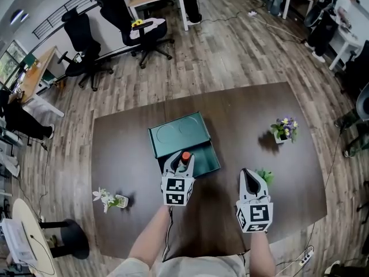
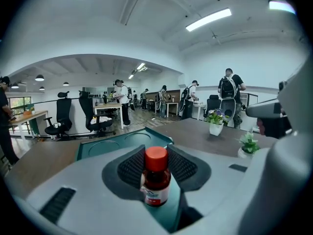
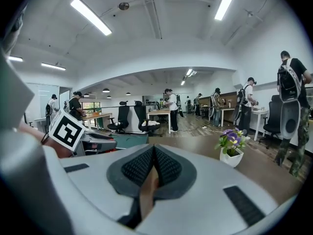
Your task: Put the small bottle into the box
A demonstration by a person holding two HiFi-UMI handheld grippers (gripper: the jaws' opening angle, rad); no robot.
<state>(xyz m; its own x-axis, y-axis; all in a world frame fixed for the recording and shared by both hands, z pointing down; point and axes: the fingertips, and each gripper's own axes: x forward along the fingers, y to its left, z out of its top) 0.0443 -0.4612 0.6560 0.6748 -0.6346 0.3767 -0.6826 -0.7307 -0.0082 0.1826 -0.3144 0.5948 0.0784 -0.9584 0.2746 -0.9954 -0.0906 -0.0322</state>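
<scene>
Overhead, left gripper [image 1: 182,157] largely hides the small bottle [image 1: 185,155].

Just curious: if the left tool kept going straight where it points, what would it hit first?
Probably the green box, right ahead of the left tool and its small bottle.

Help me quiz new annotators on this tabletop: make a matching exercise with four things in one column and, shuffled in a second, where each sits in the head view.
Things
1. small brown glass bottle with a red cap
2. dark green rectangular box
3. white pot of purple flowers
4. white pot of white flowers

Places
A. left part of the dark brown table, by its near edge
B. middle of the table
C. gripped in the left tongs
D. right part of the table, farther side

Pairs: 1-C, 2-B, 3-D, 4-A
</scene>
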